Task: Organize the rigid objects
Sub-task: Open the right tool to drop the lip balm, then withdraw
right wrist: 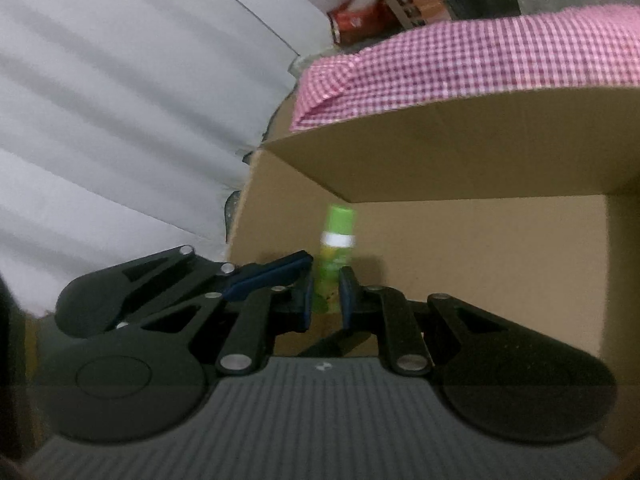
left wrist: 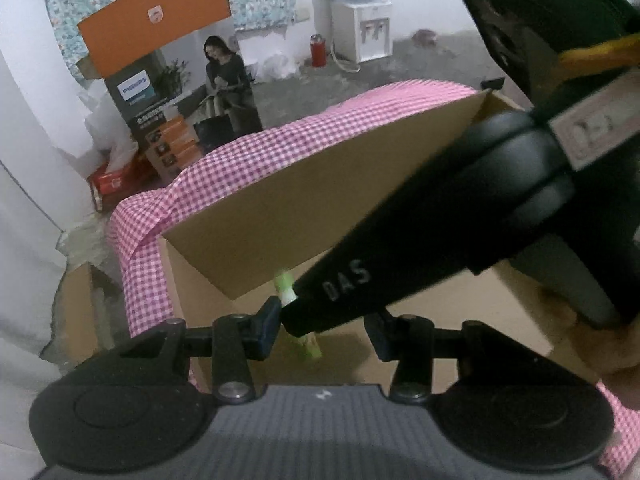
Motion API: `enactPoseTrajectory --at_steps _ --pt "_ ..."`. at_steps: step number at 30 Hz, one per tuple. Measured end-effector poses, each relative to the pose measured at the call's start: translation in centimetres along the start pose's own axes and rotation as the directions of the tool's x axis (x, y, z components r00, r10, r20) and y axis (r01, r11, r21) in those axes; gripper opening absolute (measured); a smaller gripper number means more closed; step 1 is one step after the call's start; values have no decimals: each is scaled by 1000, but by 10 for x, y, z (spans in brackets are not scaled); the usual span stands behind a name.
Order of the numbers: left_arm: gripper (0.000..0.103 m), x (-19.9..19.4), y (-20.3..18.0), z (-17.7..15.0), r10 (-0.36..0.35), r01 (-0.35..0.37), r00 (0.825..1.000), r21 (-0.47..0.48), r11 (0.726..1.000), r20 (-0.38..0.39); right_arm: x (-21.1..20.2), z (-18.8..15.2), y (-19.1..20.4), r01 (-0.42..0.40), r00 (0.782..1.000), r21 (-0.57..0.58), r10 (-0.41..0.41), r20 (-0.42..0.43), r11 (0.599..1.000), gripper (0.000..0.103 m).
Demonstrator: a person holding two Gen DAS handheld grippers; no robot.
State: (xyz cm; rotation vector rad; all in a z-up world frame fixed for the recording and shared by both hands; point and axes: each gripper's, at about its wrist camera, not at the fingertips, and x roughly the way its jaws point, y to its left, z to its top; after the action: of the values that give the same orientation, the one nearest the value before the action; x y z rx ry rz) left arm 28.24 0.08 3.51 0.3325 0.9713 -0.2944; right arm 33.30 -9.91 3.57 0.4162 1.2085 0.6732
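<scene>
The right hand-held gripper (right wrist: pixel 326 294) has its blue pads closed on the lower body of a small green spray can (right wrist: pixel 335 264), held upright inside the open cardboard box (right wrist: pixel 500 272), near the box's left wall and under a raised flap. The can looks light, rigid and smooth-sided, so it may slip or swivel if gripped high; a hold across the middle of the cylinder, below the white band and cap, seems safest. The left hand-held gripper (left wrist: pixel 320 330) hovers over the same box, fingers spread wide and holding nothing. Pink gingham cloth (left wrist: pixel 280 136) drapes the box's far edge.
</scene>
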Motion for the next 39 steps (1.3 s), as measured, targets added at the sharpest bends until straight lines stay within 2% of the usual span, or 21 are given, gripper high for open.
enactPoseTrajectory --at_steps 6,11,14,15,17,19,22,26,31,33,35,39 --pt "49 -3 3 0 14 -14 1000 -15 1000 -2 15 5 -4 10 1000 32 -9 -24 999 12" --pt "61 -20 7 -1 23 -22 999 -26 999 42 18 11 -4 -8 1000 35 9 -25 999 14" --pt "69 -41 7 -5 13 -10 996 -34 999 90 0 8 3 -3 1000 6 3 2 1000 16" --pt "71 -50 7 -6 5 -2 994 -35 999 108 -8 6 5 0 1000 -1 0 13 1000 18" --pt "81 -69 5 -11 -5 11 989 -44 999 147 -29 -1 11 -5 999 -22 6 44 1000 30" --pt "86 -90 1 -19 -15 25 983 -52 998 183 -56 -12 18 -5 996 -55 10 88 998 46" --pt "91 -116 -7 -29 -31 43 973 -48 998 229 -101 -34 27 -2 986 -107 19 165 994 56" --pt "96 -148 -28 -53 -63 74 957 -30 997 283 -163 -76 29 -1 968 -157 40 249 988 59" --pt "96 -166 -66 -88 -124 133 938 -5 991 325 -228 -136 19 41 938 -208 34 344 977 61" --pt "96 -166 -82 -102 -134 139 931 10 990 339 -247 -164 11 54 927 -217 31 373 975 61" --pt "96 -160 -100 -117 -113 111 931 28 993 348 -253 -189 2 73 922 -223 19 386 972 61" --pt "96 -139 -130 -139 -94 79 939 60 995 330 -256 -240 -10 127 917 -243 -20 399 962 61"
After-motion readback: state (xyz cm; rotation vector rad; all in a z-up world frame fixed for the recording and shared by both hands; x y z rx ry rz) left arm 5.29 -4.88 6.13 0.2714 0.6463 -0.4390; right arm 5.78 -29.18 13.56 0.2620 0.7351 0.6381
